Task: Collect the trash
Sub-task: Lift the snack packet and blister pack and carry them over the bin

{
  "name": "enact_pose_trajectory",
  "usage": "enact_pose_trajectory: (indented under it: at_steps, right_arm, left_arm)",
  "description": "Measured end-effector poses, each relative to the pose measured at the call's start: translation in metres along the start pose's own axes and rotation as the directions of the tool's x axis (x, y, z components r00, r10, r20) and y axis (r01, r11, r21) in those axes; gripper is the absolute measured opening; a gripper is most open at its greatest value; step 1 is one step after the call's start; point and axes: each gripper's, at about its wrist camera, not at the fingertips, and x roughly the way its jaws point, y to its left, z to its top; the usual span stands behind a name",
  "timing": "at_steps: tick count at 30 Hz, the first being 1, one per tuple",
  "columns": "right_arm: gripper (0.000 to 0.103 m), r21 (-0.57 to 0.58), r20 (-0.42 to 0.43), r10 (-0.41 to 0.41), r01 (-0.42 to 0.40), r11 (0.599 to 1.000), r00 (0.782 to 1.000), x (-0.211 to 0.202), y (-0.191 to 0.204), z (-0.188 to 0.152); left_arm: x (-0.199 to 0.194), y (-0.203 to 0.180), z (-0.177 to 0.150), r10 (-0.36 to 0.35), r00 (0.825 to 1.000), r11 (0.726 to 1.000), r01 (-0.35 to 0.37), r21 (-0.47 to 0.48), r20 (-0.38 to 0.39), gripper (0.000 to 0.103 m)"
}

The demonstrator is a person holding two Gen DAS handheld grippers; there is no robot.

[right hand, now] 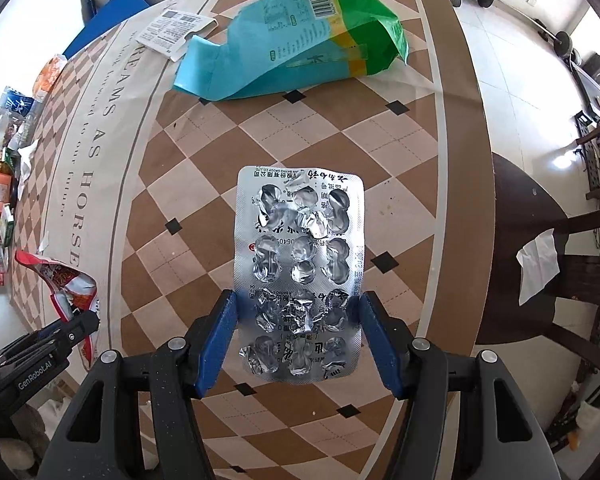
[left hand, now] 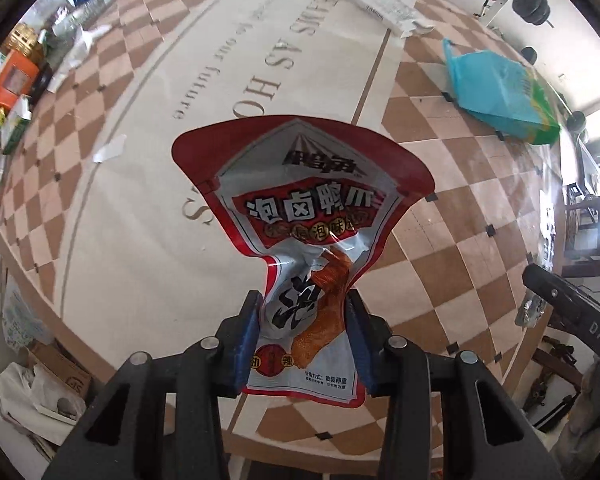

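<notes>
My left gripper (left hand: 303,300) is shut on a crumpled red and white snack wrapper (left hand: 300,200), pinched at its narrow waist and lifted off the checkered tablecloth (left hand: 440,280). My right gripper (right hand: 296,300) is shut on an emptied silver blister pack (right hand: 300,240), its blue pads against the two long edges, held above the cloth. In the right wrist view the wrapper (right hand: 66,280) and the left gripper (right hand: 88,322) show at the lower left. A large blue and green plastic bag (right hand: 296,40) lies flat at the far end of the table.
A white printed paper slip (right hand: 172,32) lies beside the bag. A small white scrap (left hand: 110,148) rests on the cloth. Boxes and packets (left hand: 16,76) crowd the far left edge. A dark chair with a white tissue (right hand: 538,260) stands past the table's right edge.
</notes>
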Motion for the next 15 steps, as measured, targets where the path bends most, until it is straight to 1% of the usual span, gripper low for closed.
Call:
enact_pose_trajectory:
  at_steps: [3,5,7,8,9,10,12,15]
  right_arm:
    - [0.064,-0.014,0.021,0.007,-0.006,1.0,1.0,-0.016,0.011,-0.011]
    - [0.064,-0.022,0.039,0.012,-0.012,1.0,0.999,-0.028,0.019,-0.022]
    - [0.064,-0.029,0.059,0.02,-0.018,0.999,0.998,-0.039,0.026,-0.037]
    - [0.064,-0.03,0.068,0.022,-0.02,0.999,0.997,-0.044,0.03,-0.044]
    - [0.064,-0.03,0.078,0.026,-0.023,0.999,0.997,-0.05,0.033,-0.055]
    - [0.064,-0.031,0.087,0.029,-0.027,0.999,0.996,-0.056,0.037,-0.067]
    - [0.064,-0.034,0.104,0.037,-0.034,0.999,0.994,-0.067,0.044,-0.091]
    - [0.064,-0.045,0.124,0.054,-0.049,0.998,0.991,-0.082,0.057,-0.137]
  left_arm:
    - [-0.019,-0.009,-0.015,0.008,0.998,1.0,-0.009,0.012,0.055,0.038]
    - [-0.032,0.001,-0.026,0.015,0.995,1.0,-0.018,0.024,0.094,0.038]
    - [-0.047,0.005,-0.046,0.017,0.991,0.999,-0.021,0.033,0.133,0.038]
    - [-0.05,0.018,-0.054,0.016,0.989,0.999,-0.022,0.039,0.148,0.038]
    - [-0.059,0.021,-0.066,0.012,0.986,0.999,-0.019,0.043,0.165,0.038]
    - [-0.06,0.031,-0.071,0.006,0.984,0.999,-0.014,0.045,0.176,0.038]
    - [-0.067,0.041,-0.092,-0.003,0.981,0.998,-0.008,0.056,0.193,0.038]
    - [-0.069,0.055,-0.125,-0.027,0.982,0.998,0.017,0.056,0.186,0.038]
